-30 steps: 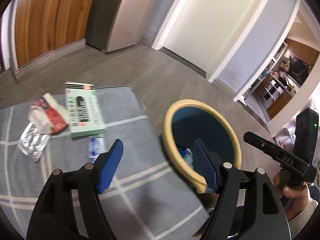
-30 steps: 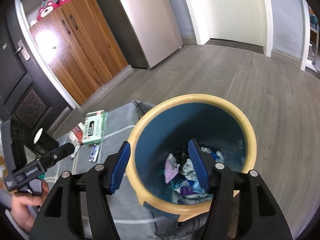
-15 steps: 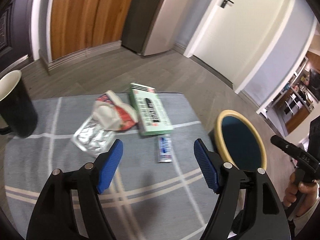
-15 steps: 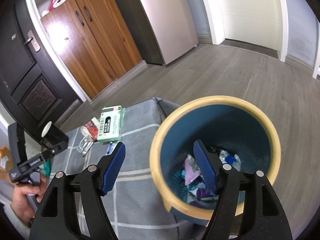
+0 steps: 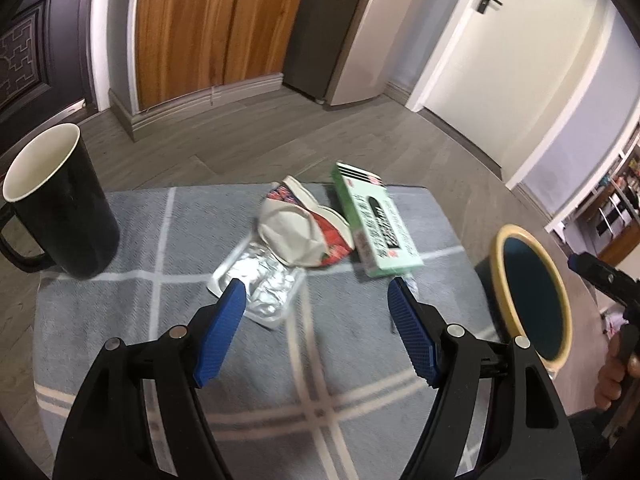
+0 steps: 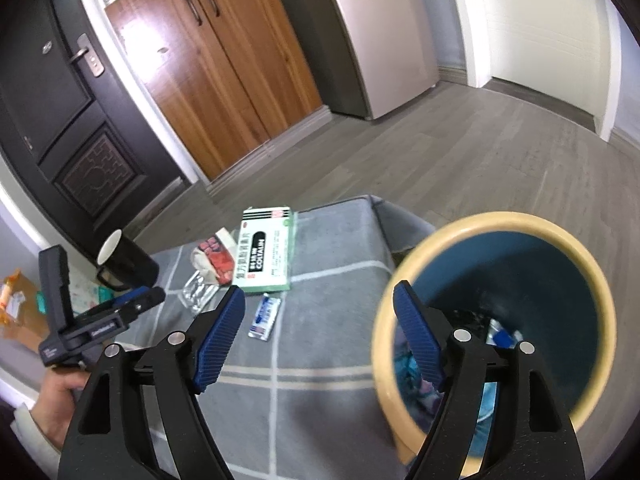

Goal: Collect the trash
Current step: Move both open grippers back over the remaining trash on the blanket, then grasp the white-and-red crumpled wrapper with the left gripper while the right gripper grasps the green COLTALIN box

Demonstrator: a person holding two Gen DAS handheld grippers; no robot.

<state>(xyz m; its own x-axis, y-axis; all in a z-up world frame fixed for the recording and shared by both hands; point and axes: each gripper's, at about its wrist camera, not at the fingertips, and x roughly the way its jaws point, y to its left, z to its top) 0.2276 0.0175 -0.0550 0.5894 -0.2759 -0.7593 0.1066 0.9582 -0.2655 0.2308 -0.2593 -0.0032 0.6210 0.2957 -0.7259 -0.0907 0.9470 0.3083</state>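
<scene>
grey checked table (image 5: 120, 360) in a hallway; trash sits at its far side: foil (image 5: 260, 284), wrapper (image 5: 300, 232), box (image 5: 376, 224). my left hand-held gripper (image 5: 316, 328) hangs wide and empty, lined up on the foil. my right hand-held gripper (image 6: 320, 340), jaws just opening with nothing between them, sits by the bin (image 6: 500, 224).

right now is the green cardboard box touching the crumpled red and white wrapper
Touching. The left wrist view shows the wrapper's right edge lying against the long side of the box, with no grey cloth between.

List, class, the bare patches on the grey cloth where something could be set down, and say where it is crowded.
Free: the near cloth in front of the clutter, and the strip between the black mug and the foil pack. Crowded: the far middle, where foil pack, crumpled wrapper and green box lie bunched.
</scene>
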